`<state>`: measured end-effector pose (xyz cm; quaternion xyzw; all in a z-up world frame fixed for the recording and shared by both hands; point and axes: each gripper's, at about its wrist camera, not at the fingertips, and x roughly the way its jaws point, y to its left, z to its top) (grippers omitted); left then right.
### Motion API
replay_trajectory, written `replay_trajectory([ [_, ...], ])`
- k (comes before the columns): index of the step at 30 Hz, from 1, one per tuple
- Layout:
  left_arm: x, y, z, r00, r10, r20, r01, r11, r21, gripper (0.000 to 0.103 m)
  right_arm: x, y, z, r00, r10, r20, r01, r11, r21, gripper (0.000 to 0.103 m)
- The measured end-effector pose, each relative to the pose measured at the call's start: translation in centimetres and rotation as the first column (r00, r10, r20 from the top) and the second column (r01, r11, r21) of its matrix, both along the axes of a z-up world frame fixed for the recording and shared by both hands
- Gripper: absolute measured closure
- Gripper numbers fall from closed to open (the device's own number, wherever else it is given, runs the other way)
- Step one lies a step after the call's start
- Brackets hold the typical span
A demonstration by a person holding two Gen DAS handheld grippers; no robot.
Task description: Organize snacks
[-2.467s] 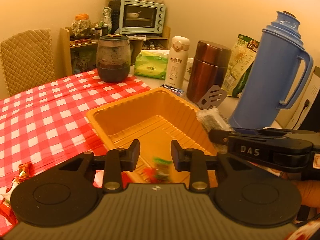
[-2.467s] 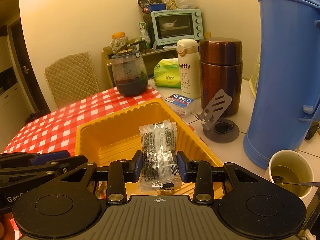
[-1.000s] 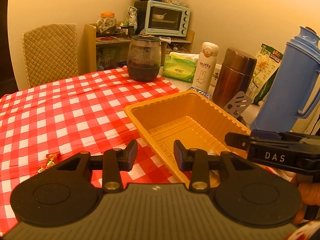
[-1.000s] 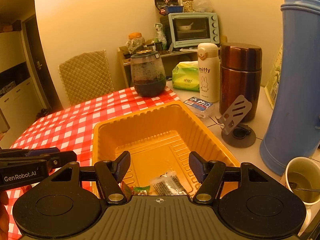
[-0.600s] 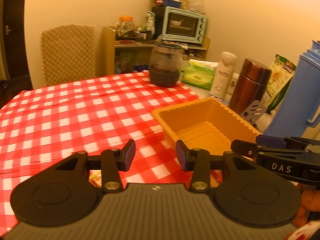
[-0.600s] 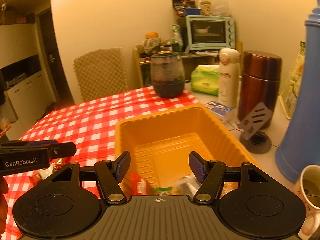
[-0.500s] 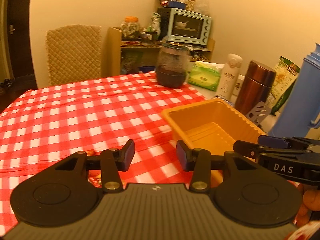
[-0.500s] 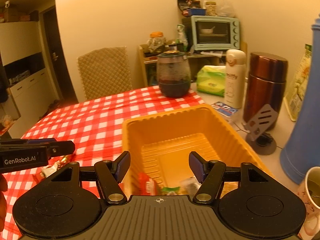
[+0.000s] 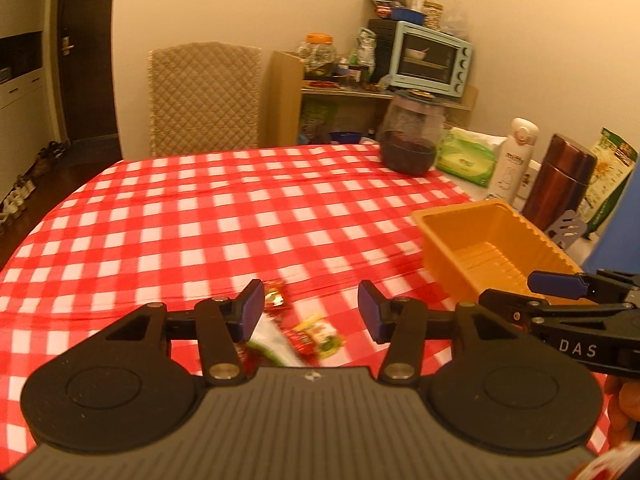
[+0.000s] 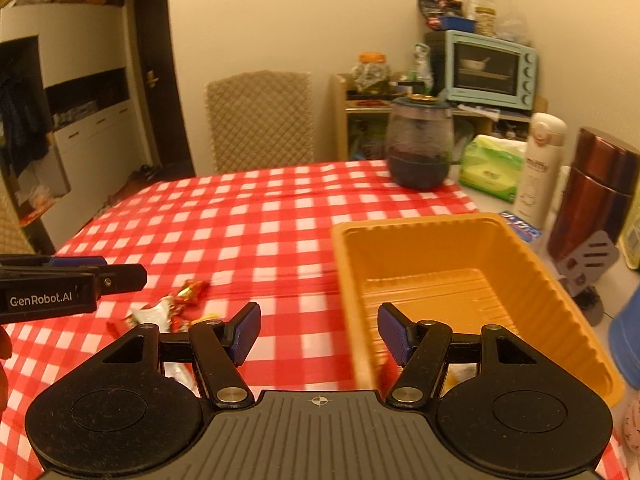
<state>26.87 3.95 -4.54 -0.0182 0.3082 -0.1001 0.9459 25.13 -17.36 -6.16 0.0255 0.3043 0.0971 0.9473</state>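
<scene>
The left tool (image 9: 311, 305) hangs released over wrapped snacks (image 9: 310, 332) on the red-checked desk (image 9: 208, 216). The right tool (image 10: 319, 332), also spread and empty, straddles the orange tray's (image 10: 560, 304) rim. Beyond stand a quilted chair (image 10: 260, 120) and toaster oven (image 10: 490, 68).

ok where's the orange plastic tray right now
The orange plastic tray sits on the right side of the red checked tablecloth, just ahead of the open right gripper, with the brown steel flask beyond its far right corner.
</scene>
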Motion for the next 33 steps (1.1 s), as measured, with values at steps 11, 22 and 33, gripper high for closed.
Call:
replay_trajectory([
  [11,-0.5,3.7,-1.4,0.997,0.062,-0.045,-0.060,0.998,0.027,0.050,0.6,4.0,-1.1,0.995,0.091,-0.032,-0.092,0.995,-0.026,0.038],
  [22,-1.0,6.3,-4.0,0.990,0.088,-0.113,-0.078,0.993,0.084,0.046,1.4,5.4,-2.7,0.979,0.182,-0.090,-0.182,0.983,0.007,0.038],
  [33,0.0,7.3,-5.2,0.986,0.084,-0.146,-0.070,0.993,0.099,0.046,3.3,8.3,-5.5,0.930,0.334,-0.154,-0.333,0.942,0.032,0.039],
])
